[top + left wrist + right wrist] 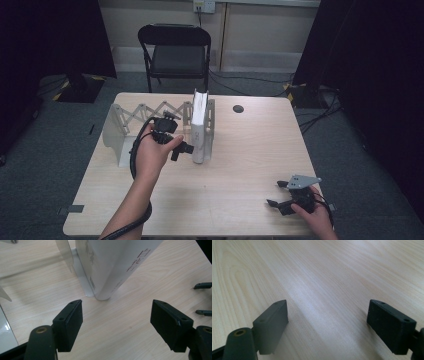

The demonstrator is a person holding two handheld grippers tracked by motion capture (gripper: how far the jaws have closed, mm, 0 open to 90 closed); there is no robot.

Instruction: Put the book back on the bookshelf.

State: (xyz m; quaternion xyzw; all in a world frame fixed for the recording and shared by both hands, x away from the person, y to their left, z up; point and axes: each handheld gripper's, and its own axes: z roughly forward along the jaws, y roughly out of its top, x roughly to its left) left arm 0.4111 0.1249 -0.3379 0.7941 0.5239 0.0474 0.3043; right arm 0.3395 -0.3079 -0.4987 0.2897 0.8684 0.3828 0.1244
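While the white book point(200, 127) stands upright a little left of the middle of the high view, it leans against the right end plate of a grey expanding book rack point(150, 112) that stretches toward the left of the frame. The left gripper point(186, 148) is held just beside the book's lower left side, its fingers point(68, 323) spread wide and holding nothing. In the left gripper view the book's lower corner point(105, 293) sits on the counter point(120, 332) at the upper middle of the frame, just above the gap between the two black fingers and not touching either one; the rack's thin base plate point(81, 275) lies right beside it to the left. The right gripper point(276, 192) rests low at the lower right of the high view, near the counter's front edge and well apart from the book. Its fingers point(272, 323) are also wide open and empty, with bare pale wood point(324, 290) between them in the right gripper view. A black folding chair point(175, 50) stands behind the counter at the upper middle of the high view.
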